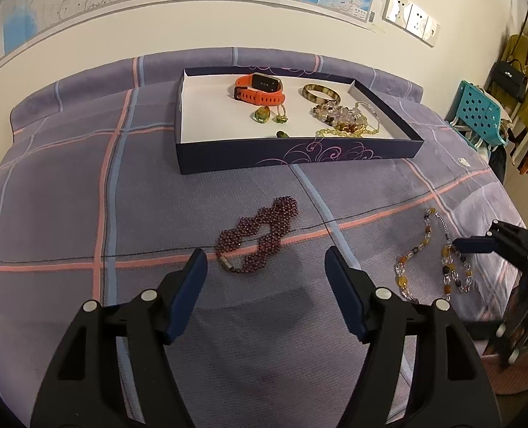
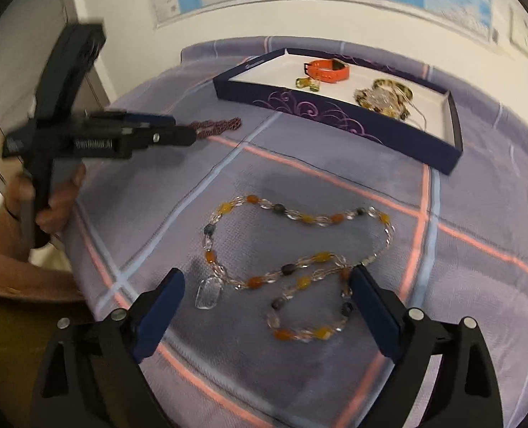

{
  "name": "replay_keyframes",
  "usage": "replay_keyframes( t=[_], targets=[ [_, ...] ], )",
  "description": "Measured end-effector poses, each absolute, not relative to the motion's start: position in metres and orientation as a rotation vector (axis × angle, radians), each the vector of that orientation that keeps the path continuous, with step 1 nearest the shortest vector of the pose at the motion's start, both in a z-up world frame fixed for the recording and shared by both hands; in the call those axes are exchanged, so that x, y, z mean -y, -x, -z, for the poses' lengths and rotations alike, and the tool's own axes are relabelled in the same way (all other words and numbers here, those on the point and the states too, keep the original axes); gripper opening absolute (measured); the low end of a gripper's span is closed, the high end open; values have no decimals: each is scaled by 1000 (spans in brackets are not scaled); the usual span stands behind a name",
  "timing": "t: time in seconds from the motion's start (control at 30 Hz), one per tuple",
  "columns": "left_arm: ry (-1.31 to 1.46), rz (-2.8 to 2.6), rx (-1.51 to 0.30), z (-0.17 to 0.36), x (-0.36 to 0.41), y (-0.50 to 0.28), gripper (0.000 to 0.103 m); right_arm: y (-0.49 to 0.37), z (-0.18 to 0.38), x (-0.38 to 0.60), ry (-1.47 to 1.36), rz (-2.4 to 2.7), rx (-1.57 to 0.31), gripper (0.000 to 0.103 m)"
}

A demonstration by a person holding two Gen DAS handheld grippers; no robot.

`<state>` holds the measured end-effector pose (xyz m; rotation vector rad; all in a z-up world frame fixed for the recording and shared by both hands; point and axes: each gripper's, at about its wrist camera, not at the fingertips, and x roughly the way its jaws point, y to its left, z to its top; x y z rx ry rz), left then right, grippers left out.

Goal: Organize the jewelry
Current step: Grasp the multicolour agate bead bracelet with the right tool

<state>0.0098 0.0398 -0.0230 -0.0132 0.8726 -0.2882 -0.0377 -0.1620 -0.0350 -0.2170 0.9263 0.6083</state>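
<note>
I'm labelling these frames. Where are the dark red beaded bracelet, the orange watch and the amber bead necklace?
Dark red beaded bracelet (image 1: 256,237): left wrist view, woven middle.
Orange watch (image 1: 260,89): left wrist view, strap.
Amber bead necklace (image 2: 299,246): right wrist view, middle strand.

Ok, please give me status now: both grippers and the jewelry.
Left gripper open above dark red bead bracelet. Right gripper open over amber bead necklace. Both pieces outside jewelry box. Nothing blocking.

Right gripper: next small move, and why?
Probably lower the right gripper a little and close on the amber necklace. Its jaws stand open with part of the strand between them, pads not pressing. The necklace lies loose on the bedspread, outside the box that already holds other pieces.
</note>
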Motion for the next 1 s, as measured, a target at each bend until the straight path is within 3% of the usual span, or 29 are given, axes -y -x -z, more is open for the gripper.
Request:
replay_keyframes(
  t=[0.1,0.2,0.3,0.37,0.47,0.77,1.0],
  targets=[
    [24,292,-872,23,-40,-9,68,40,37,153,248,-578,-906,90],
    [27,295,-873,24,-39,-10,68,38,37,156,235,-567,-888,81],
    [25,300,-875,24,-38,-10,68,35,35,166,212,-550,-883,58],
    [27,304,-877,25,-37,-11,68,30,34,175,190,-535,-884,37],
    [30,307,-880,25,-37,-13,68,22,33,189,138,-520,-897,16],
    [9,312,-890,27,-35,-15,68,4,29,207,-19,-546,-907,7],
    [-16,297,-910,30,-33,-22,57,-3,12,211,-50,-554,-857,7]
  ],
)
